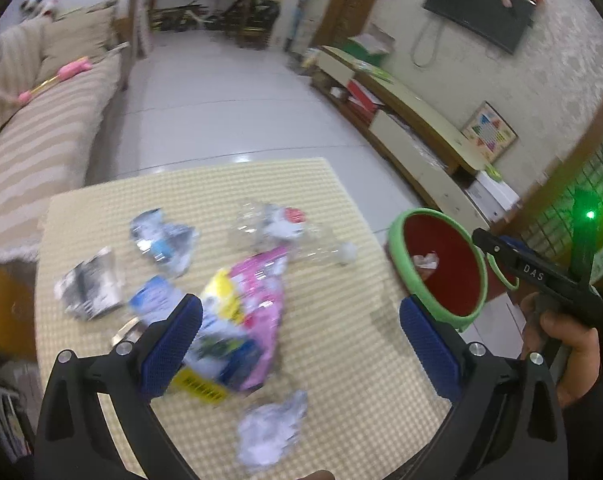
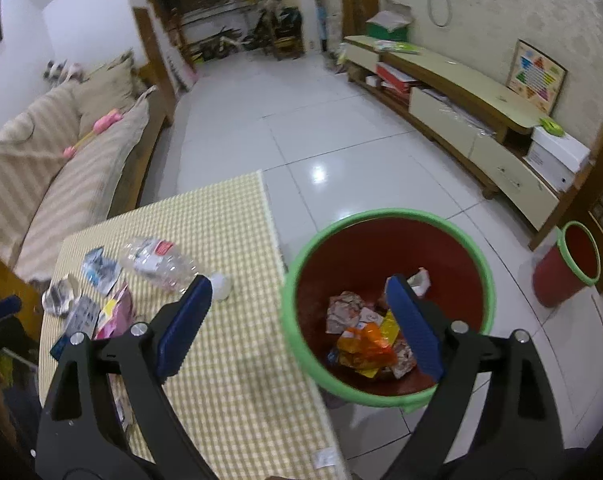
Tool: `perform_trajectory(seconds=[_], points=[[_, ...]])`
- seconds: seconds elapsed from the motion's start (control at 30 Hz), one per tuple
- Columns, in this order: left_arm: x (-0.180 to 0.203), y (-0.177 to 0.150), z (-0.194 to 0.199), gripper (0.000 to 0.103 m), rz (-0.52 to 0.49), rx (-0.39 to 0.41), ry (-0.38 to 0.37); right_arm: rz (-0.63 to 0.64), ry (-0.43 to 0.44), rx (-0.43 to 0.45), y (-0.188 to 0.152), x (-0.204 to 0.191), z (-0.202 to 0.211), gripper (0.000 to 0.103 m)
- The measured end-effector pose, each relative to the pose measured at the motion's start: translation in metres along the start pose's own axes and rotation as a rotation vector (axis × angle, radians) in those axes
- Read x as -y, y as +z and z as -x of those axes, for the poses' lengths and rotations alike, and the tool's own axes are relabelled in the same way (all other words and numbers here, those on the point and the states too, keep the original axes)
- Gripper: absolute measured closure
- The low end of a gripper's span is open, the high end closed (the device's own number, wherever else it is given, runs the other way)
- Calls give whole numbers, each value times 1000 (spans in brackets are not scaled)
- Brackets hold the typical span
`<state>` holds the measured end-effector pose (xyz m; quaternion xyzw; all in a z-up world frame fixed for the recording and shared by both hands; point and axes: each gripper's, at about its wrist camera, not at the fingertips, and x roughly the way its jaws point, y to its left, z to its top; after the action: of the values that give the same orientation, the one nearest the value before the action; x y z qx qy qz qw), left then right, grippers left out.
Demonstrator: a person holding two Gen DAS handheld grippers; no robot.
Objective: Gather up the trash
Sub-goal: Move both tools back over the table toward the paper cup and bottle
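2 tools [image 1: 301,344] [image 2: 297,324] hang wide and empty over the checked counter [image 2: 229,360], wrappers [image 1: 245,320] and bottle [image 2: 161,266] left of the bin [image 2: 301,344] by its edge, bare floor [image 2: 341,152] beyond.

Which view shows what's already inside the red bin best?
The right wrist view: it looks straight down into the red bin, showing the wrappers at the bottom. The left wrist view sees the bin from the side, with only one scrap visible.
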<state>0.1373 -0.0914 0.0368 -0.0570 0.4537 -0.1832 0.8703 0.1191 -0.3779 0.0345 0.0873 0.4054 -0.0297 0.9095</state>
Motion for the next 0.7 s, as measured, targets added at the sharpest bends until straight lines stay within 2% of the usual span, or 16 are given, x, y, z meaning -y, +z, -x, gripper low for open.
perform_trajectory(seconds=[0.33, 0.53, 0.7], points=[[-77, -29, 24, 8, 142, 42, 89, 119, 111, -13, -6, -63, -10, 16], [-121, -45, 24, 8, 227, 44, 139, 204, 120, -32, -11, -92, -24, 16], [-147, -56, 17, 8, 280, 28, 160, 226, 125, -71, -13, -102, -39, 16]])
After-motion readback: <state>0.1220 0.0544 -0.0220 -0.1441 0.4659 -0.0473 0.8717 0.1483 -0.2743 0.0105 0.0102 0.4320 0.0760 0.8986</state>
